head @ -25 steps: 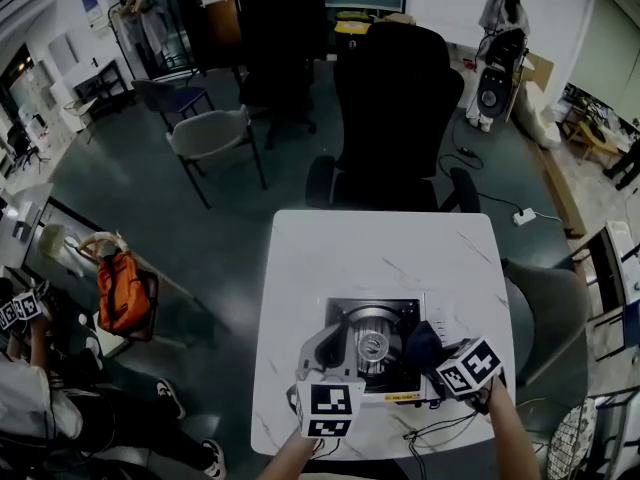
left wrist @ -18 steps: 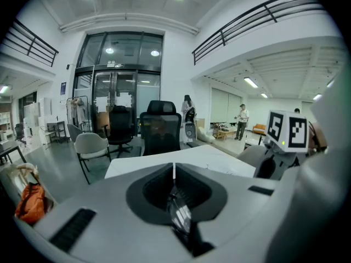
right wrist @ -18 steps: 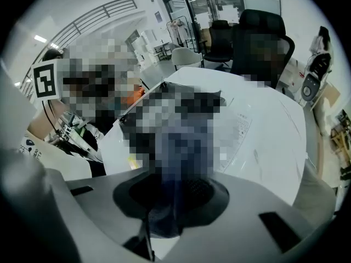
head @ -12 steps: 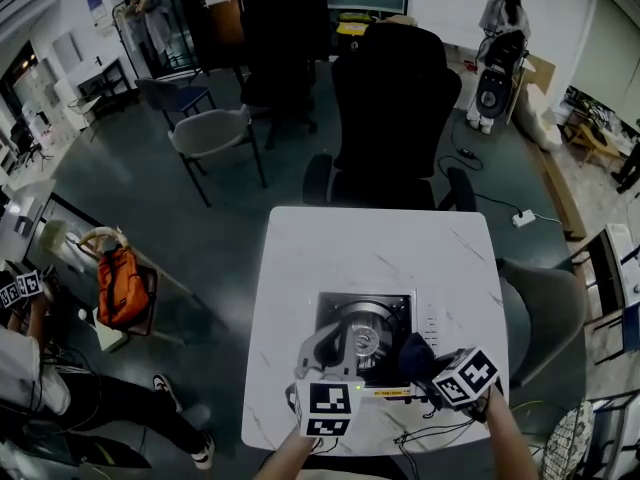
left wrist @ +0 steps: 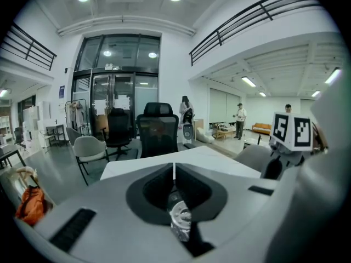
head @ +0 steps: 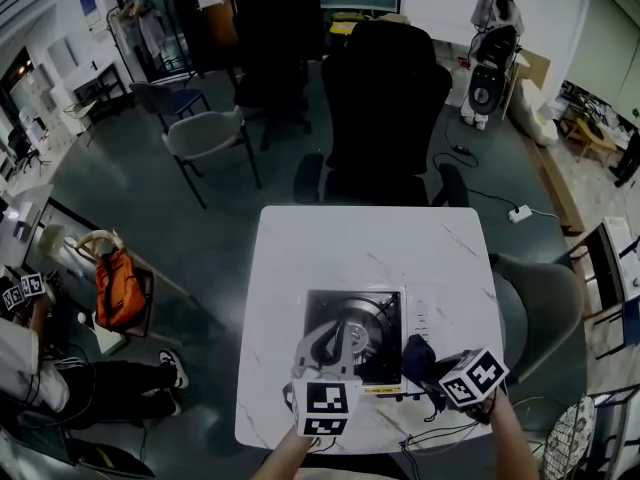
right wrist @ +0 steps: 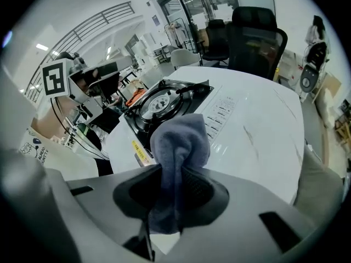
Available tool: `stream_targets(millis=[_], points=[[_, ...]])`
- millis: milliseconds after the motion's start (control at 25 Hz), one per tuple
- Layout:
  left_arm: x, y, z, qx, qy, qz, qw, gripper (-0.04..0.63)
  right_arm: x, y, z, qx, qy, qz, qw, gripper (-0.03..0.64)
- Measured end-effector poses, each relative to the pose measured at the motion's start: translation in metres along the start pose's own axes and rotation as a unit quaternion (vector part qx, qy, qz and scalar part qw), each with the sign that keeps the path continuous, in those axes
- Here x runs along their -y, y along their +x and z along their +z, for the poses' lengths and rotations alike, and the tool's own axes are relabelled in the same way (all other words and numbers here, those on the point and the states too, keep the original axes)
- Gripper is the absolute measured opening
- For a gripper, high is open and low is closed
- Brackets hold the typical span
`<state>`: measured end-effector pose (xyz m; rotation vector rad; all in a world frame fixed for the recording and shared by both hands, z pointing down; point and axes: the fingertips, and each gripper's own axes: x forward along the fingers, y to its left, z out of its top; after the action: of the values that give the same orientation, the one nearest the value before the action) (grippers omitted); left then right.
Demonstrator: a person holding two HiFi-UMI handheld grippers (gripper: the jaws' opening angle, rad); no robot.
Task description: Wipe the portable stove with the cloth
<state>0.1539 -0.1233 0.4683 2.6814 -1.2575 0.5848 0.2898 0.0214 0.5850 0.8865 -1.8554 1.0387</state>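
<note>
Near the table's [head: 370,248] front edge, the right gripper [right wrist: 175,174] pinches the cloth [right wrist: 181,141], soft and light, probably best held by this bunched fold, at the right side of the stove [head: 325,305], above which the left gripper [left wrist: 174,171] has its jaws pressed together.

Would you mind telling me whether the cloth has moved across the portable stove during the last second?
Yes, slightly. Judged against the burner of the portable stove, the cloth in the right tongs has drawn back toward the stove's near edge.
</note>
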Motion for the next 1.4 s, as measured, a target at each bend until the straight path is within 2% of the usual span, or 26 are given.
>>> stream_targets(millis=[120,200,320,520,1000,1400], points=[[0.005,0.001,0.000,0.000,0.002,-0.003,1.0000,0.021,0.004,-0.004,-0.001,0.005,-0.003,-0.011,1.000,0.106],[0.007,0.001,0.001,0.000,0.004,-0.003,1.0000,0.021,0.013,-0.010,-0.001,0.010,-0.005,-0.036,0.999,0.106],[0.008,0.002,0.003,0.000,0.006,0.000,1.0000,0.021,0.039,-0.021,0.008,0.034,0.004,-0.080,0.996,0.106],[0.007,0.002,0.003,-0.002,0.005,0.004,1.0000,0.021,0.084,-0.032,0.029,0.063,0.033,-0.122,0.990,0.106],[-0.023,0.000,-0.008,-0.015,-0.008,0.038,0.9991,0.021,0.163,-0.019,0.059,0.068,0.073,-0.152,0.983,0.106],[-0.036,0.009,-0.011,-0.028,-0.007,0.045,0.9986,0.021,0.177,-0.001,0.070,0.055,0.084,-0.143,0.985,0.106]])
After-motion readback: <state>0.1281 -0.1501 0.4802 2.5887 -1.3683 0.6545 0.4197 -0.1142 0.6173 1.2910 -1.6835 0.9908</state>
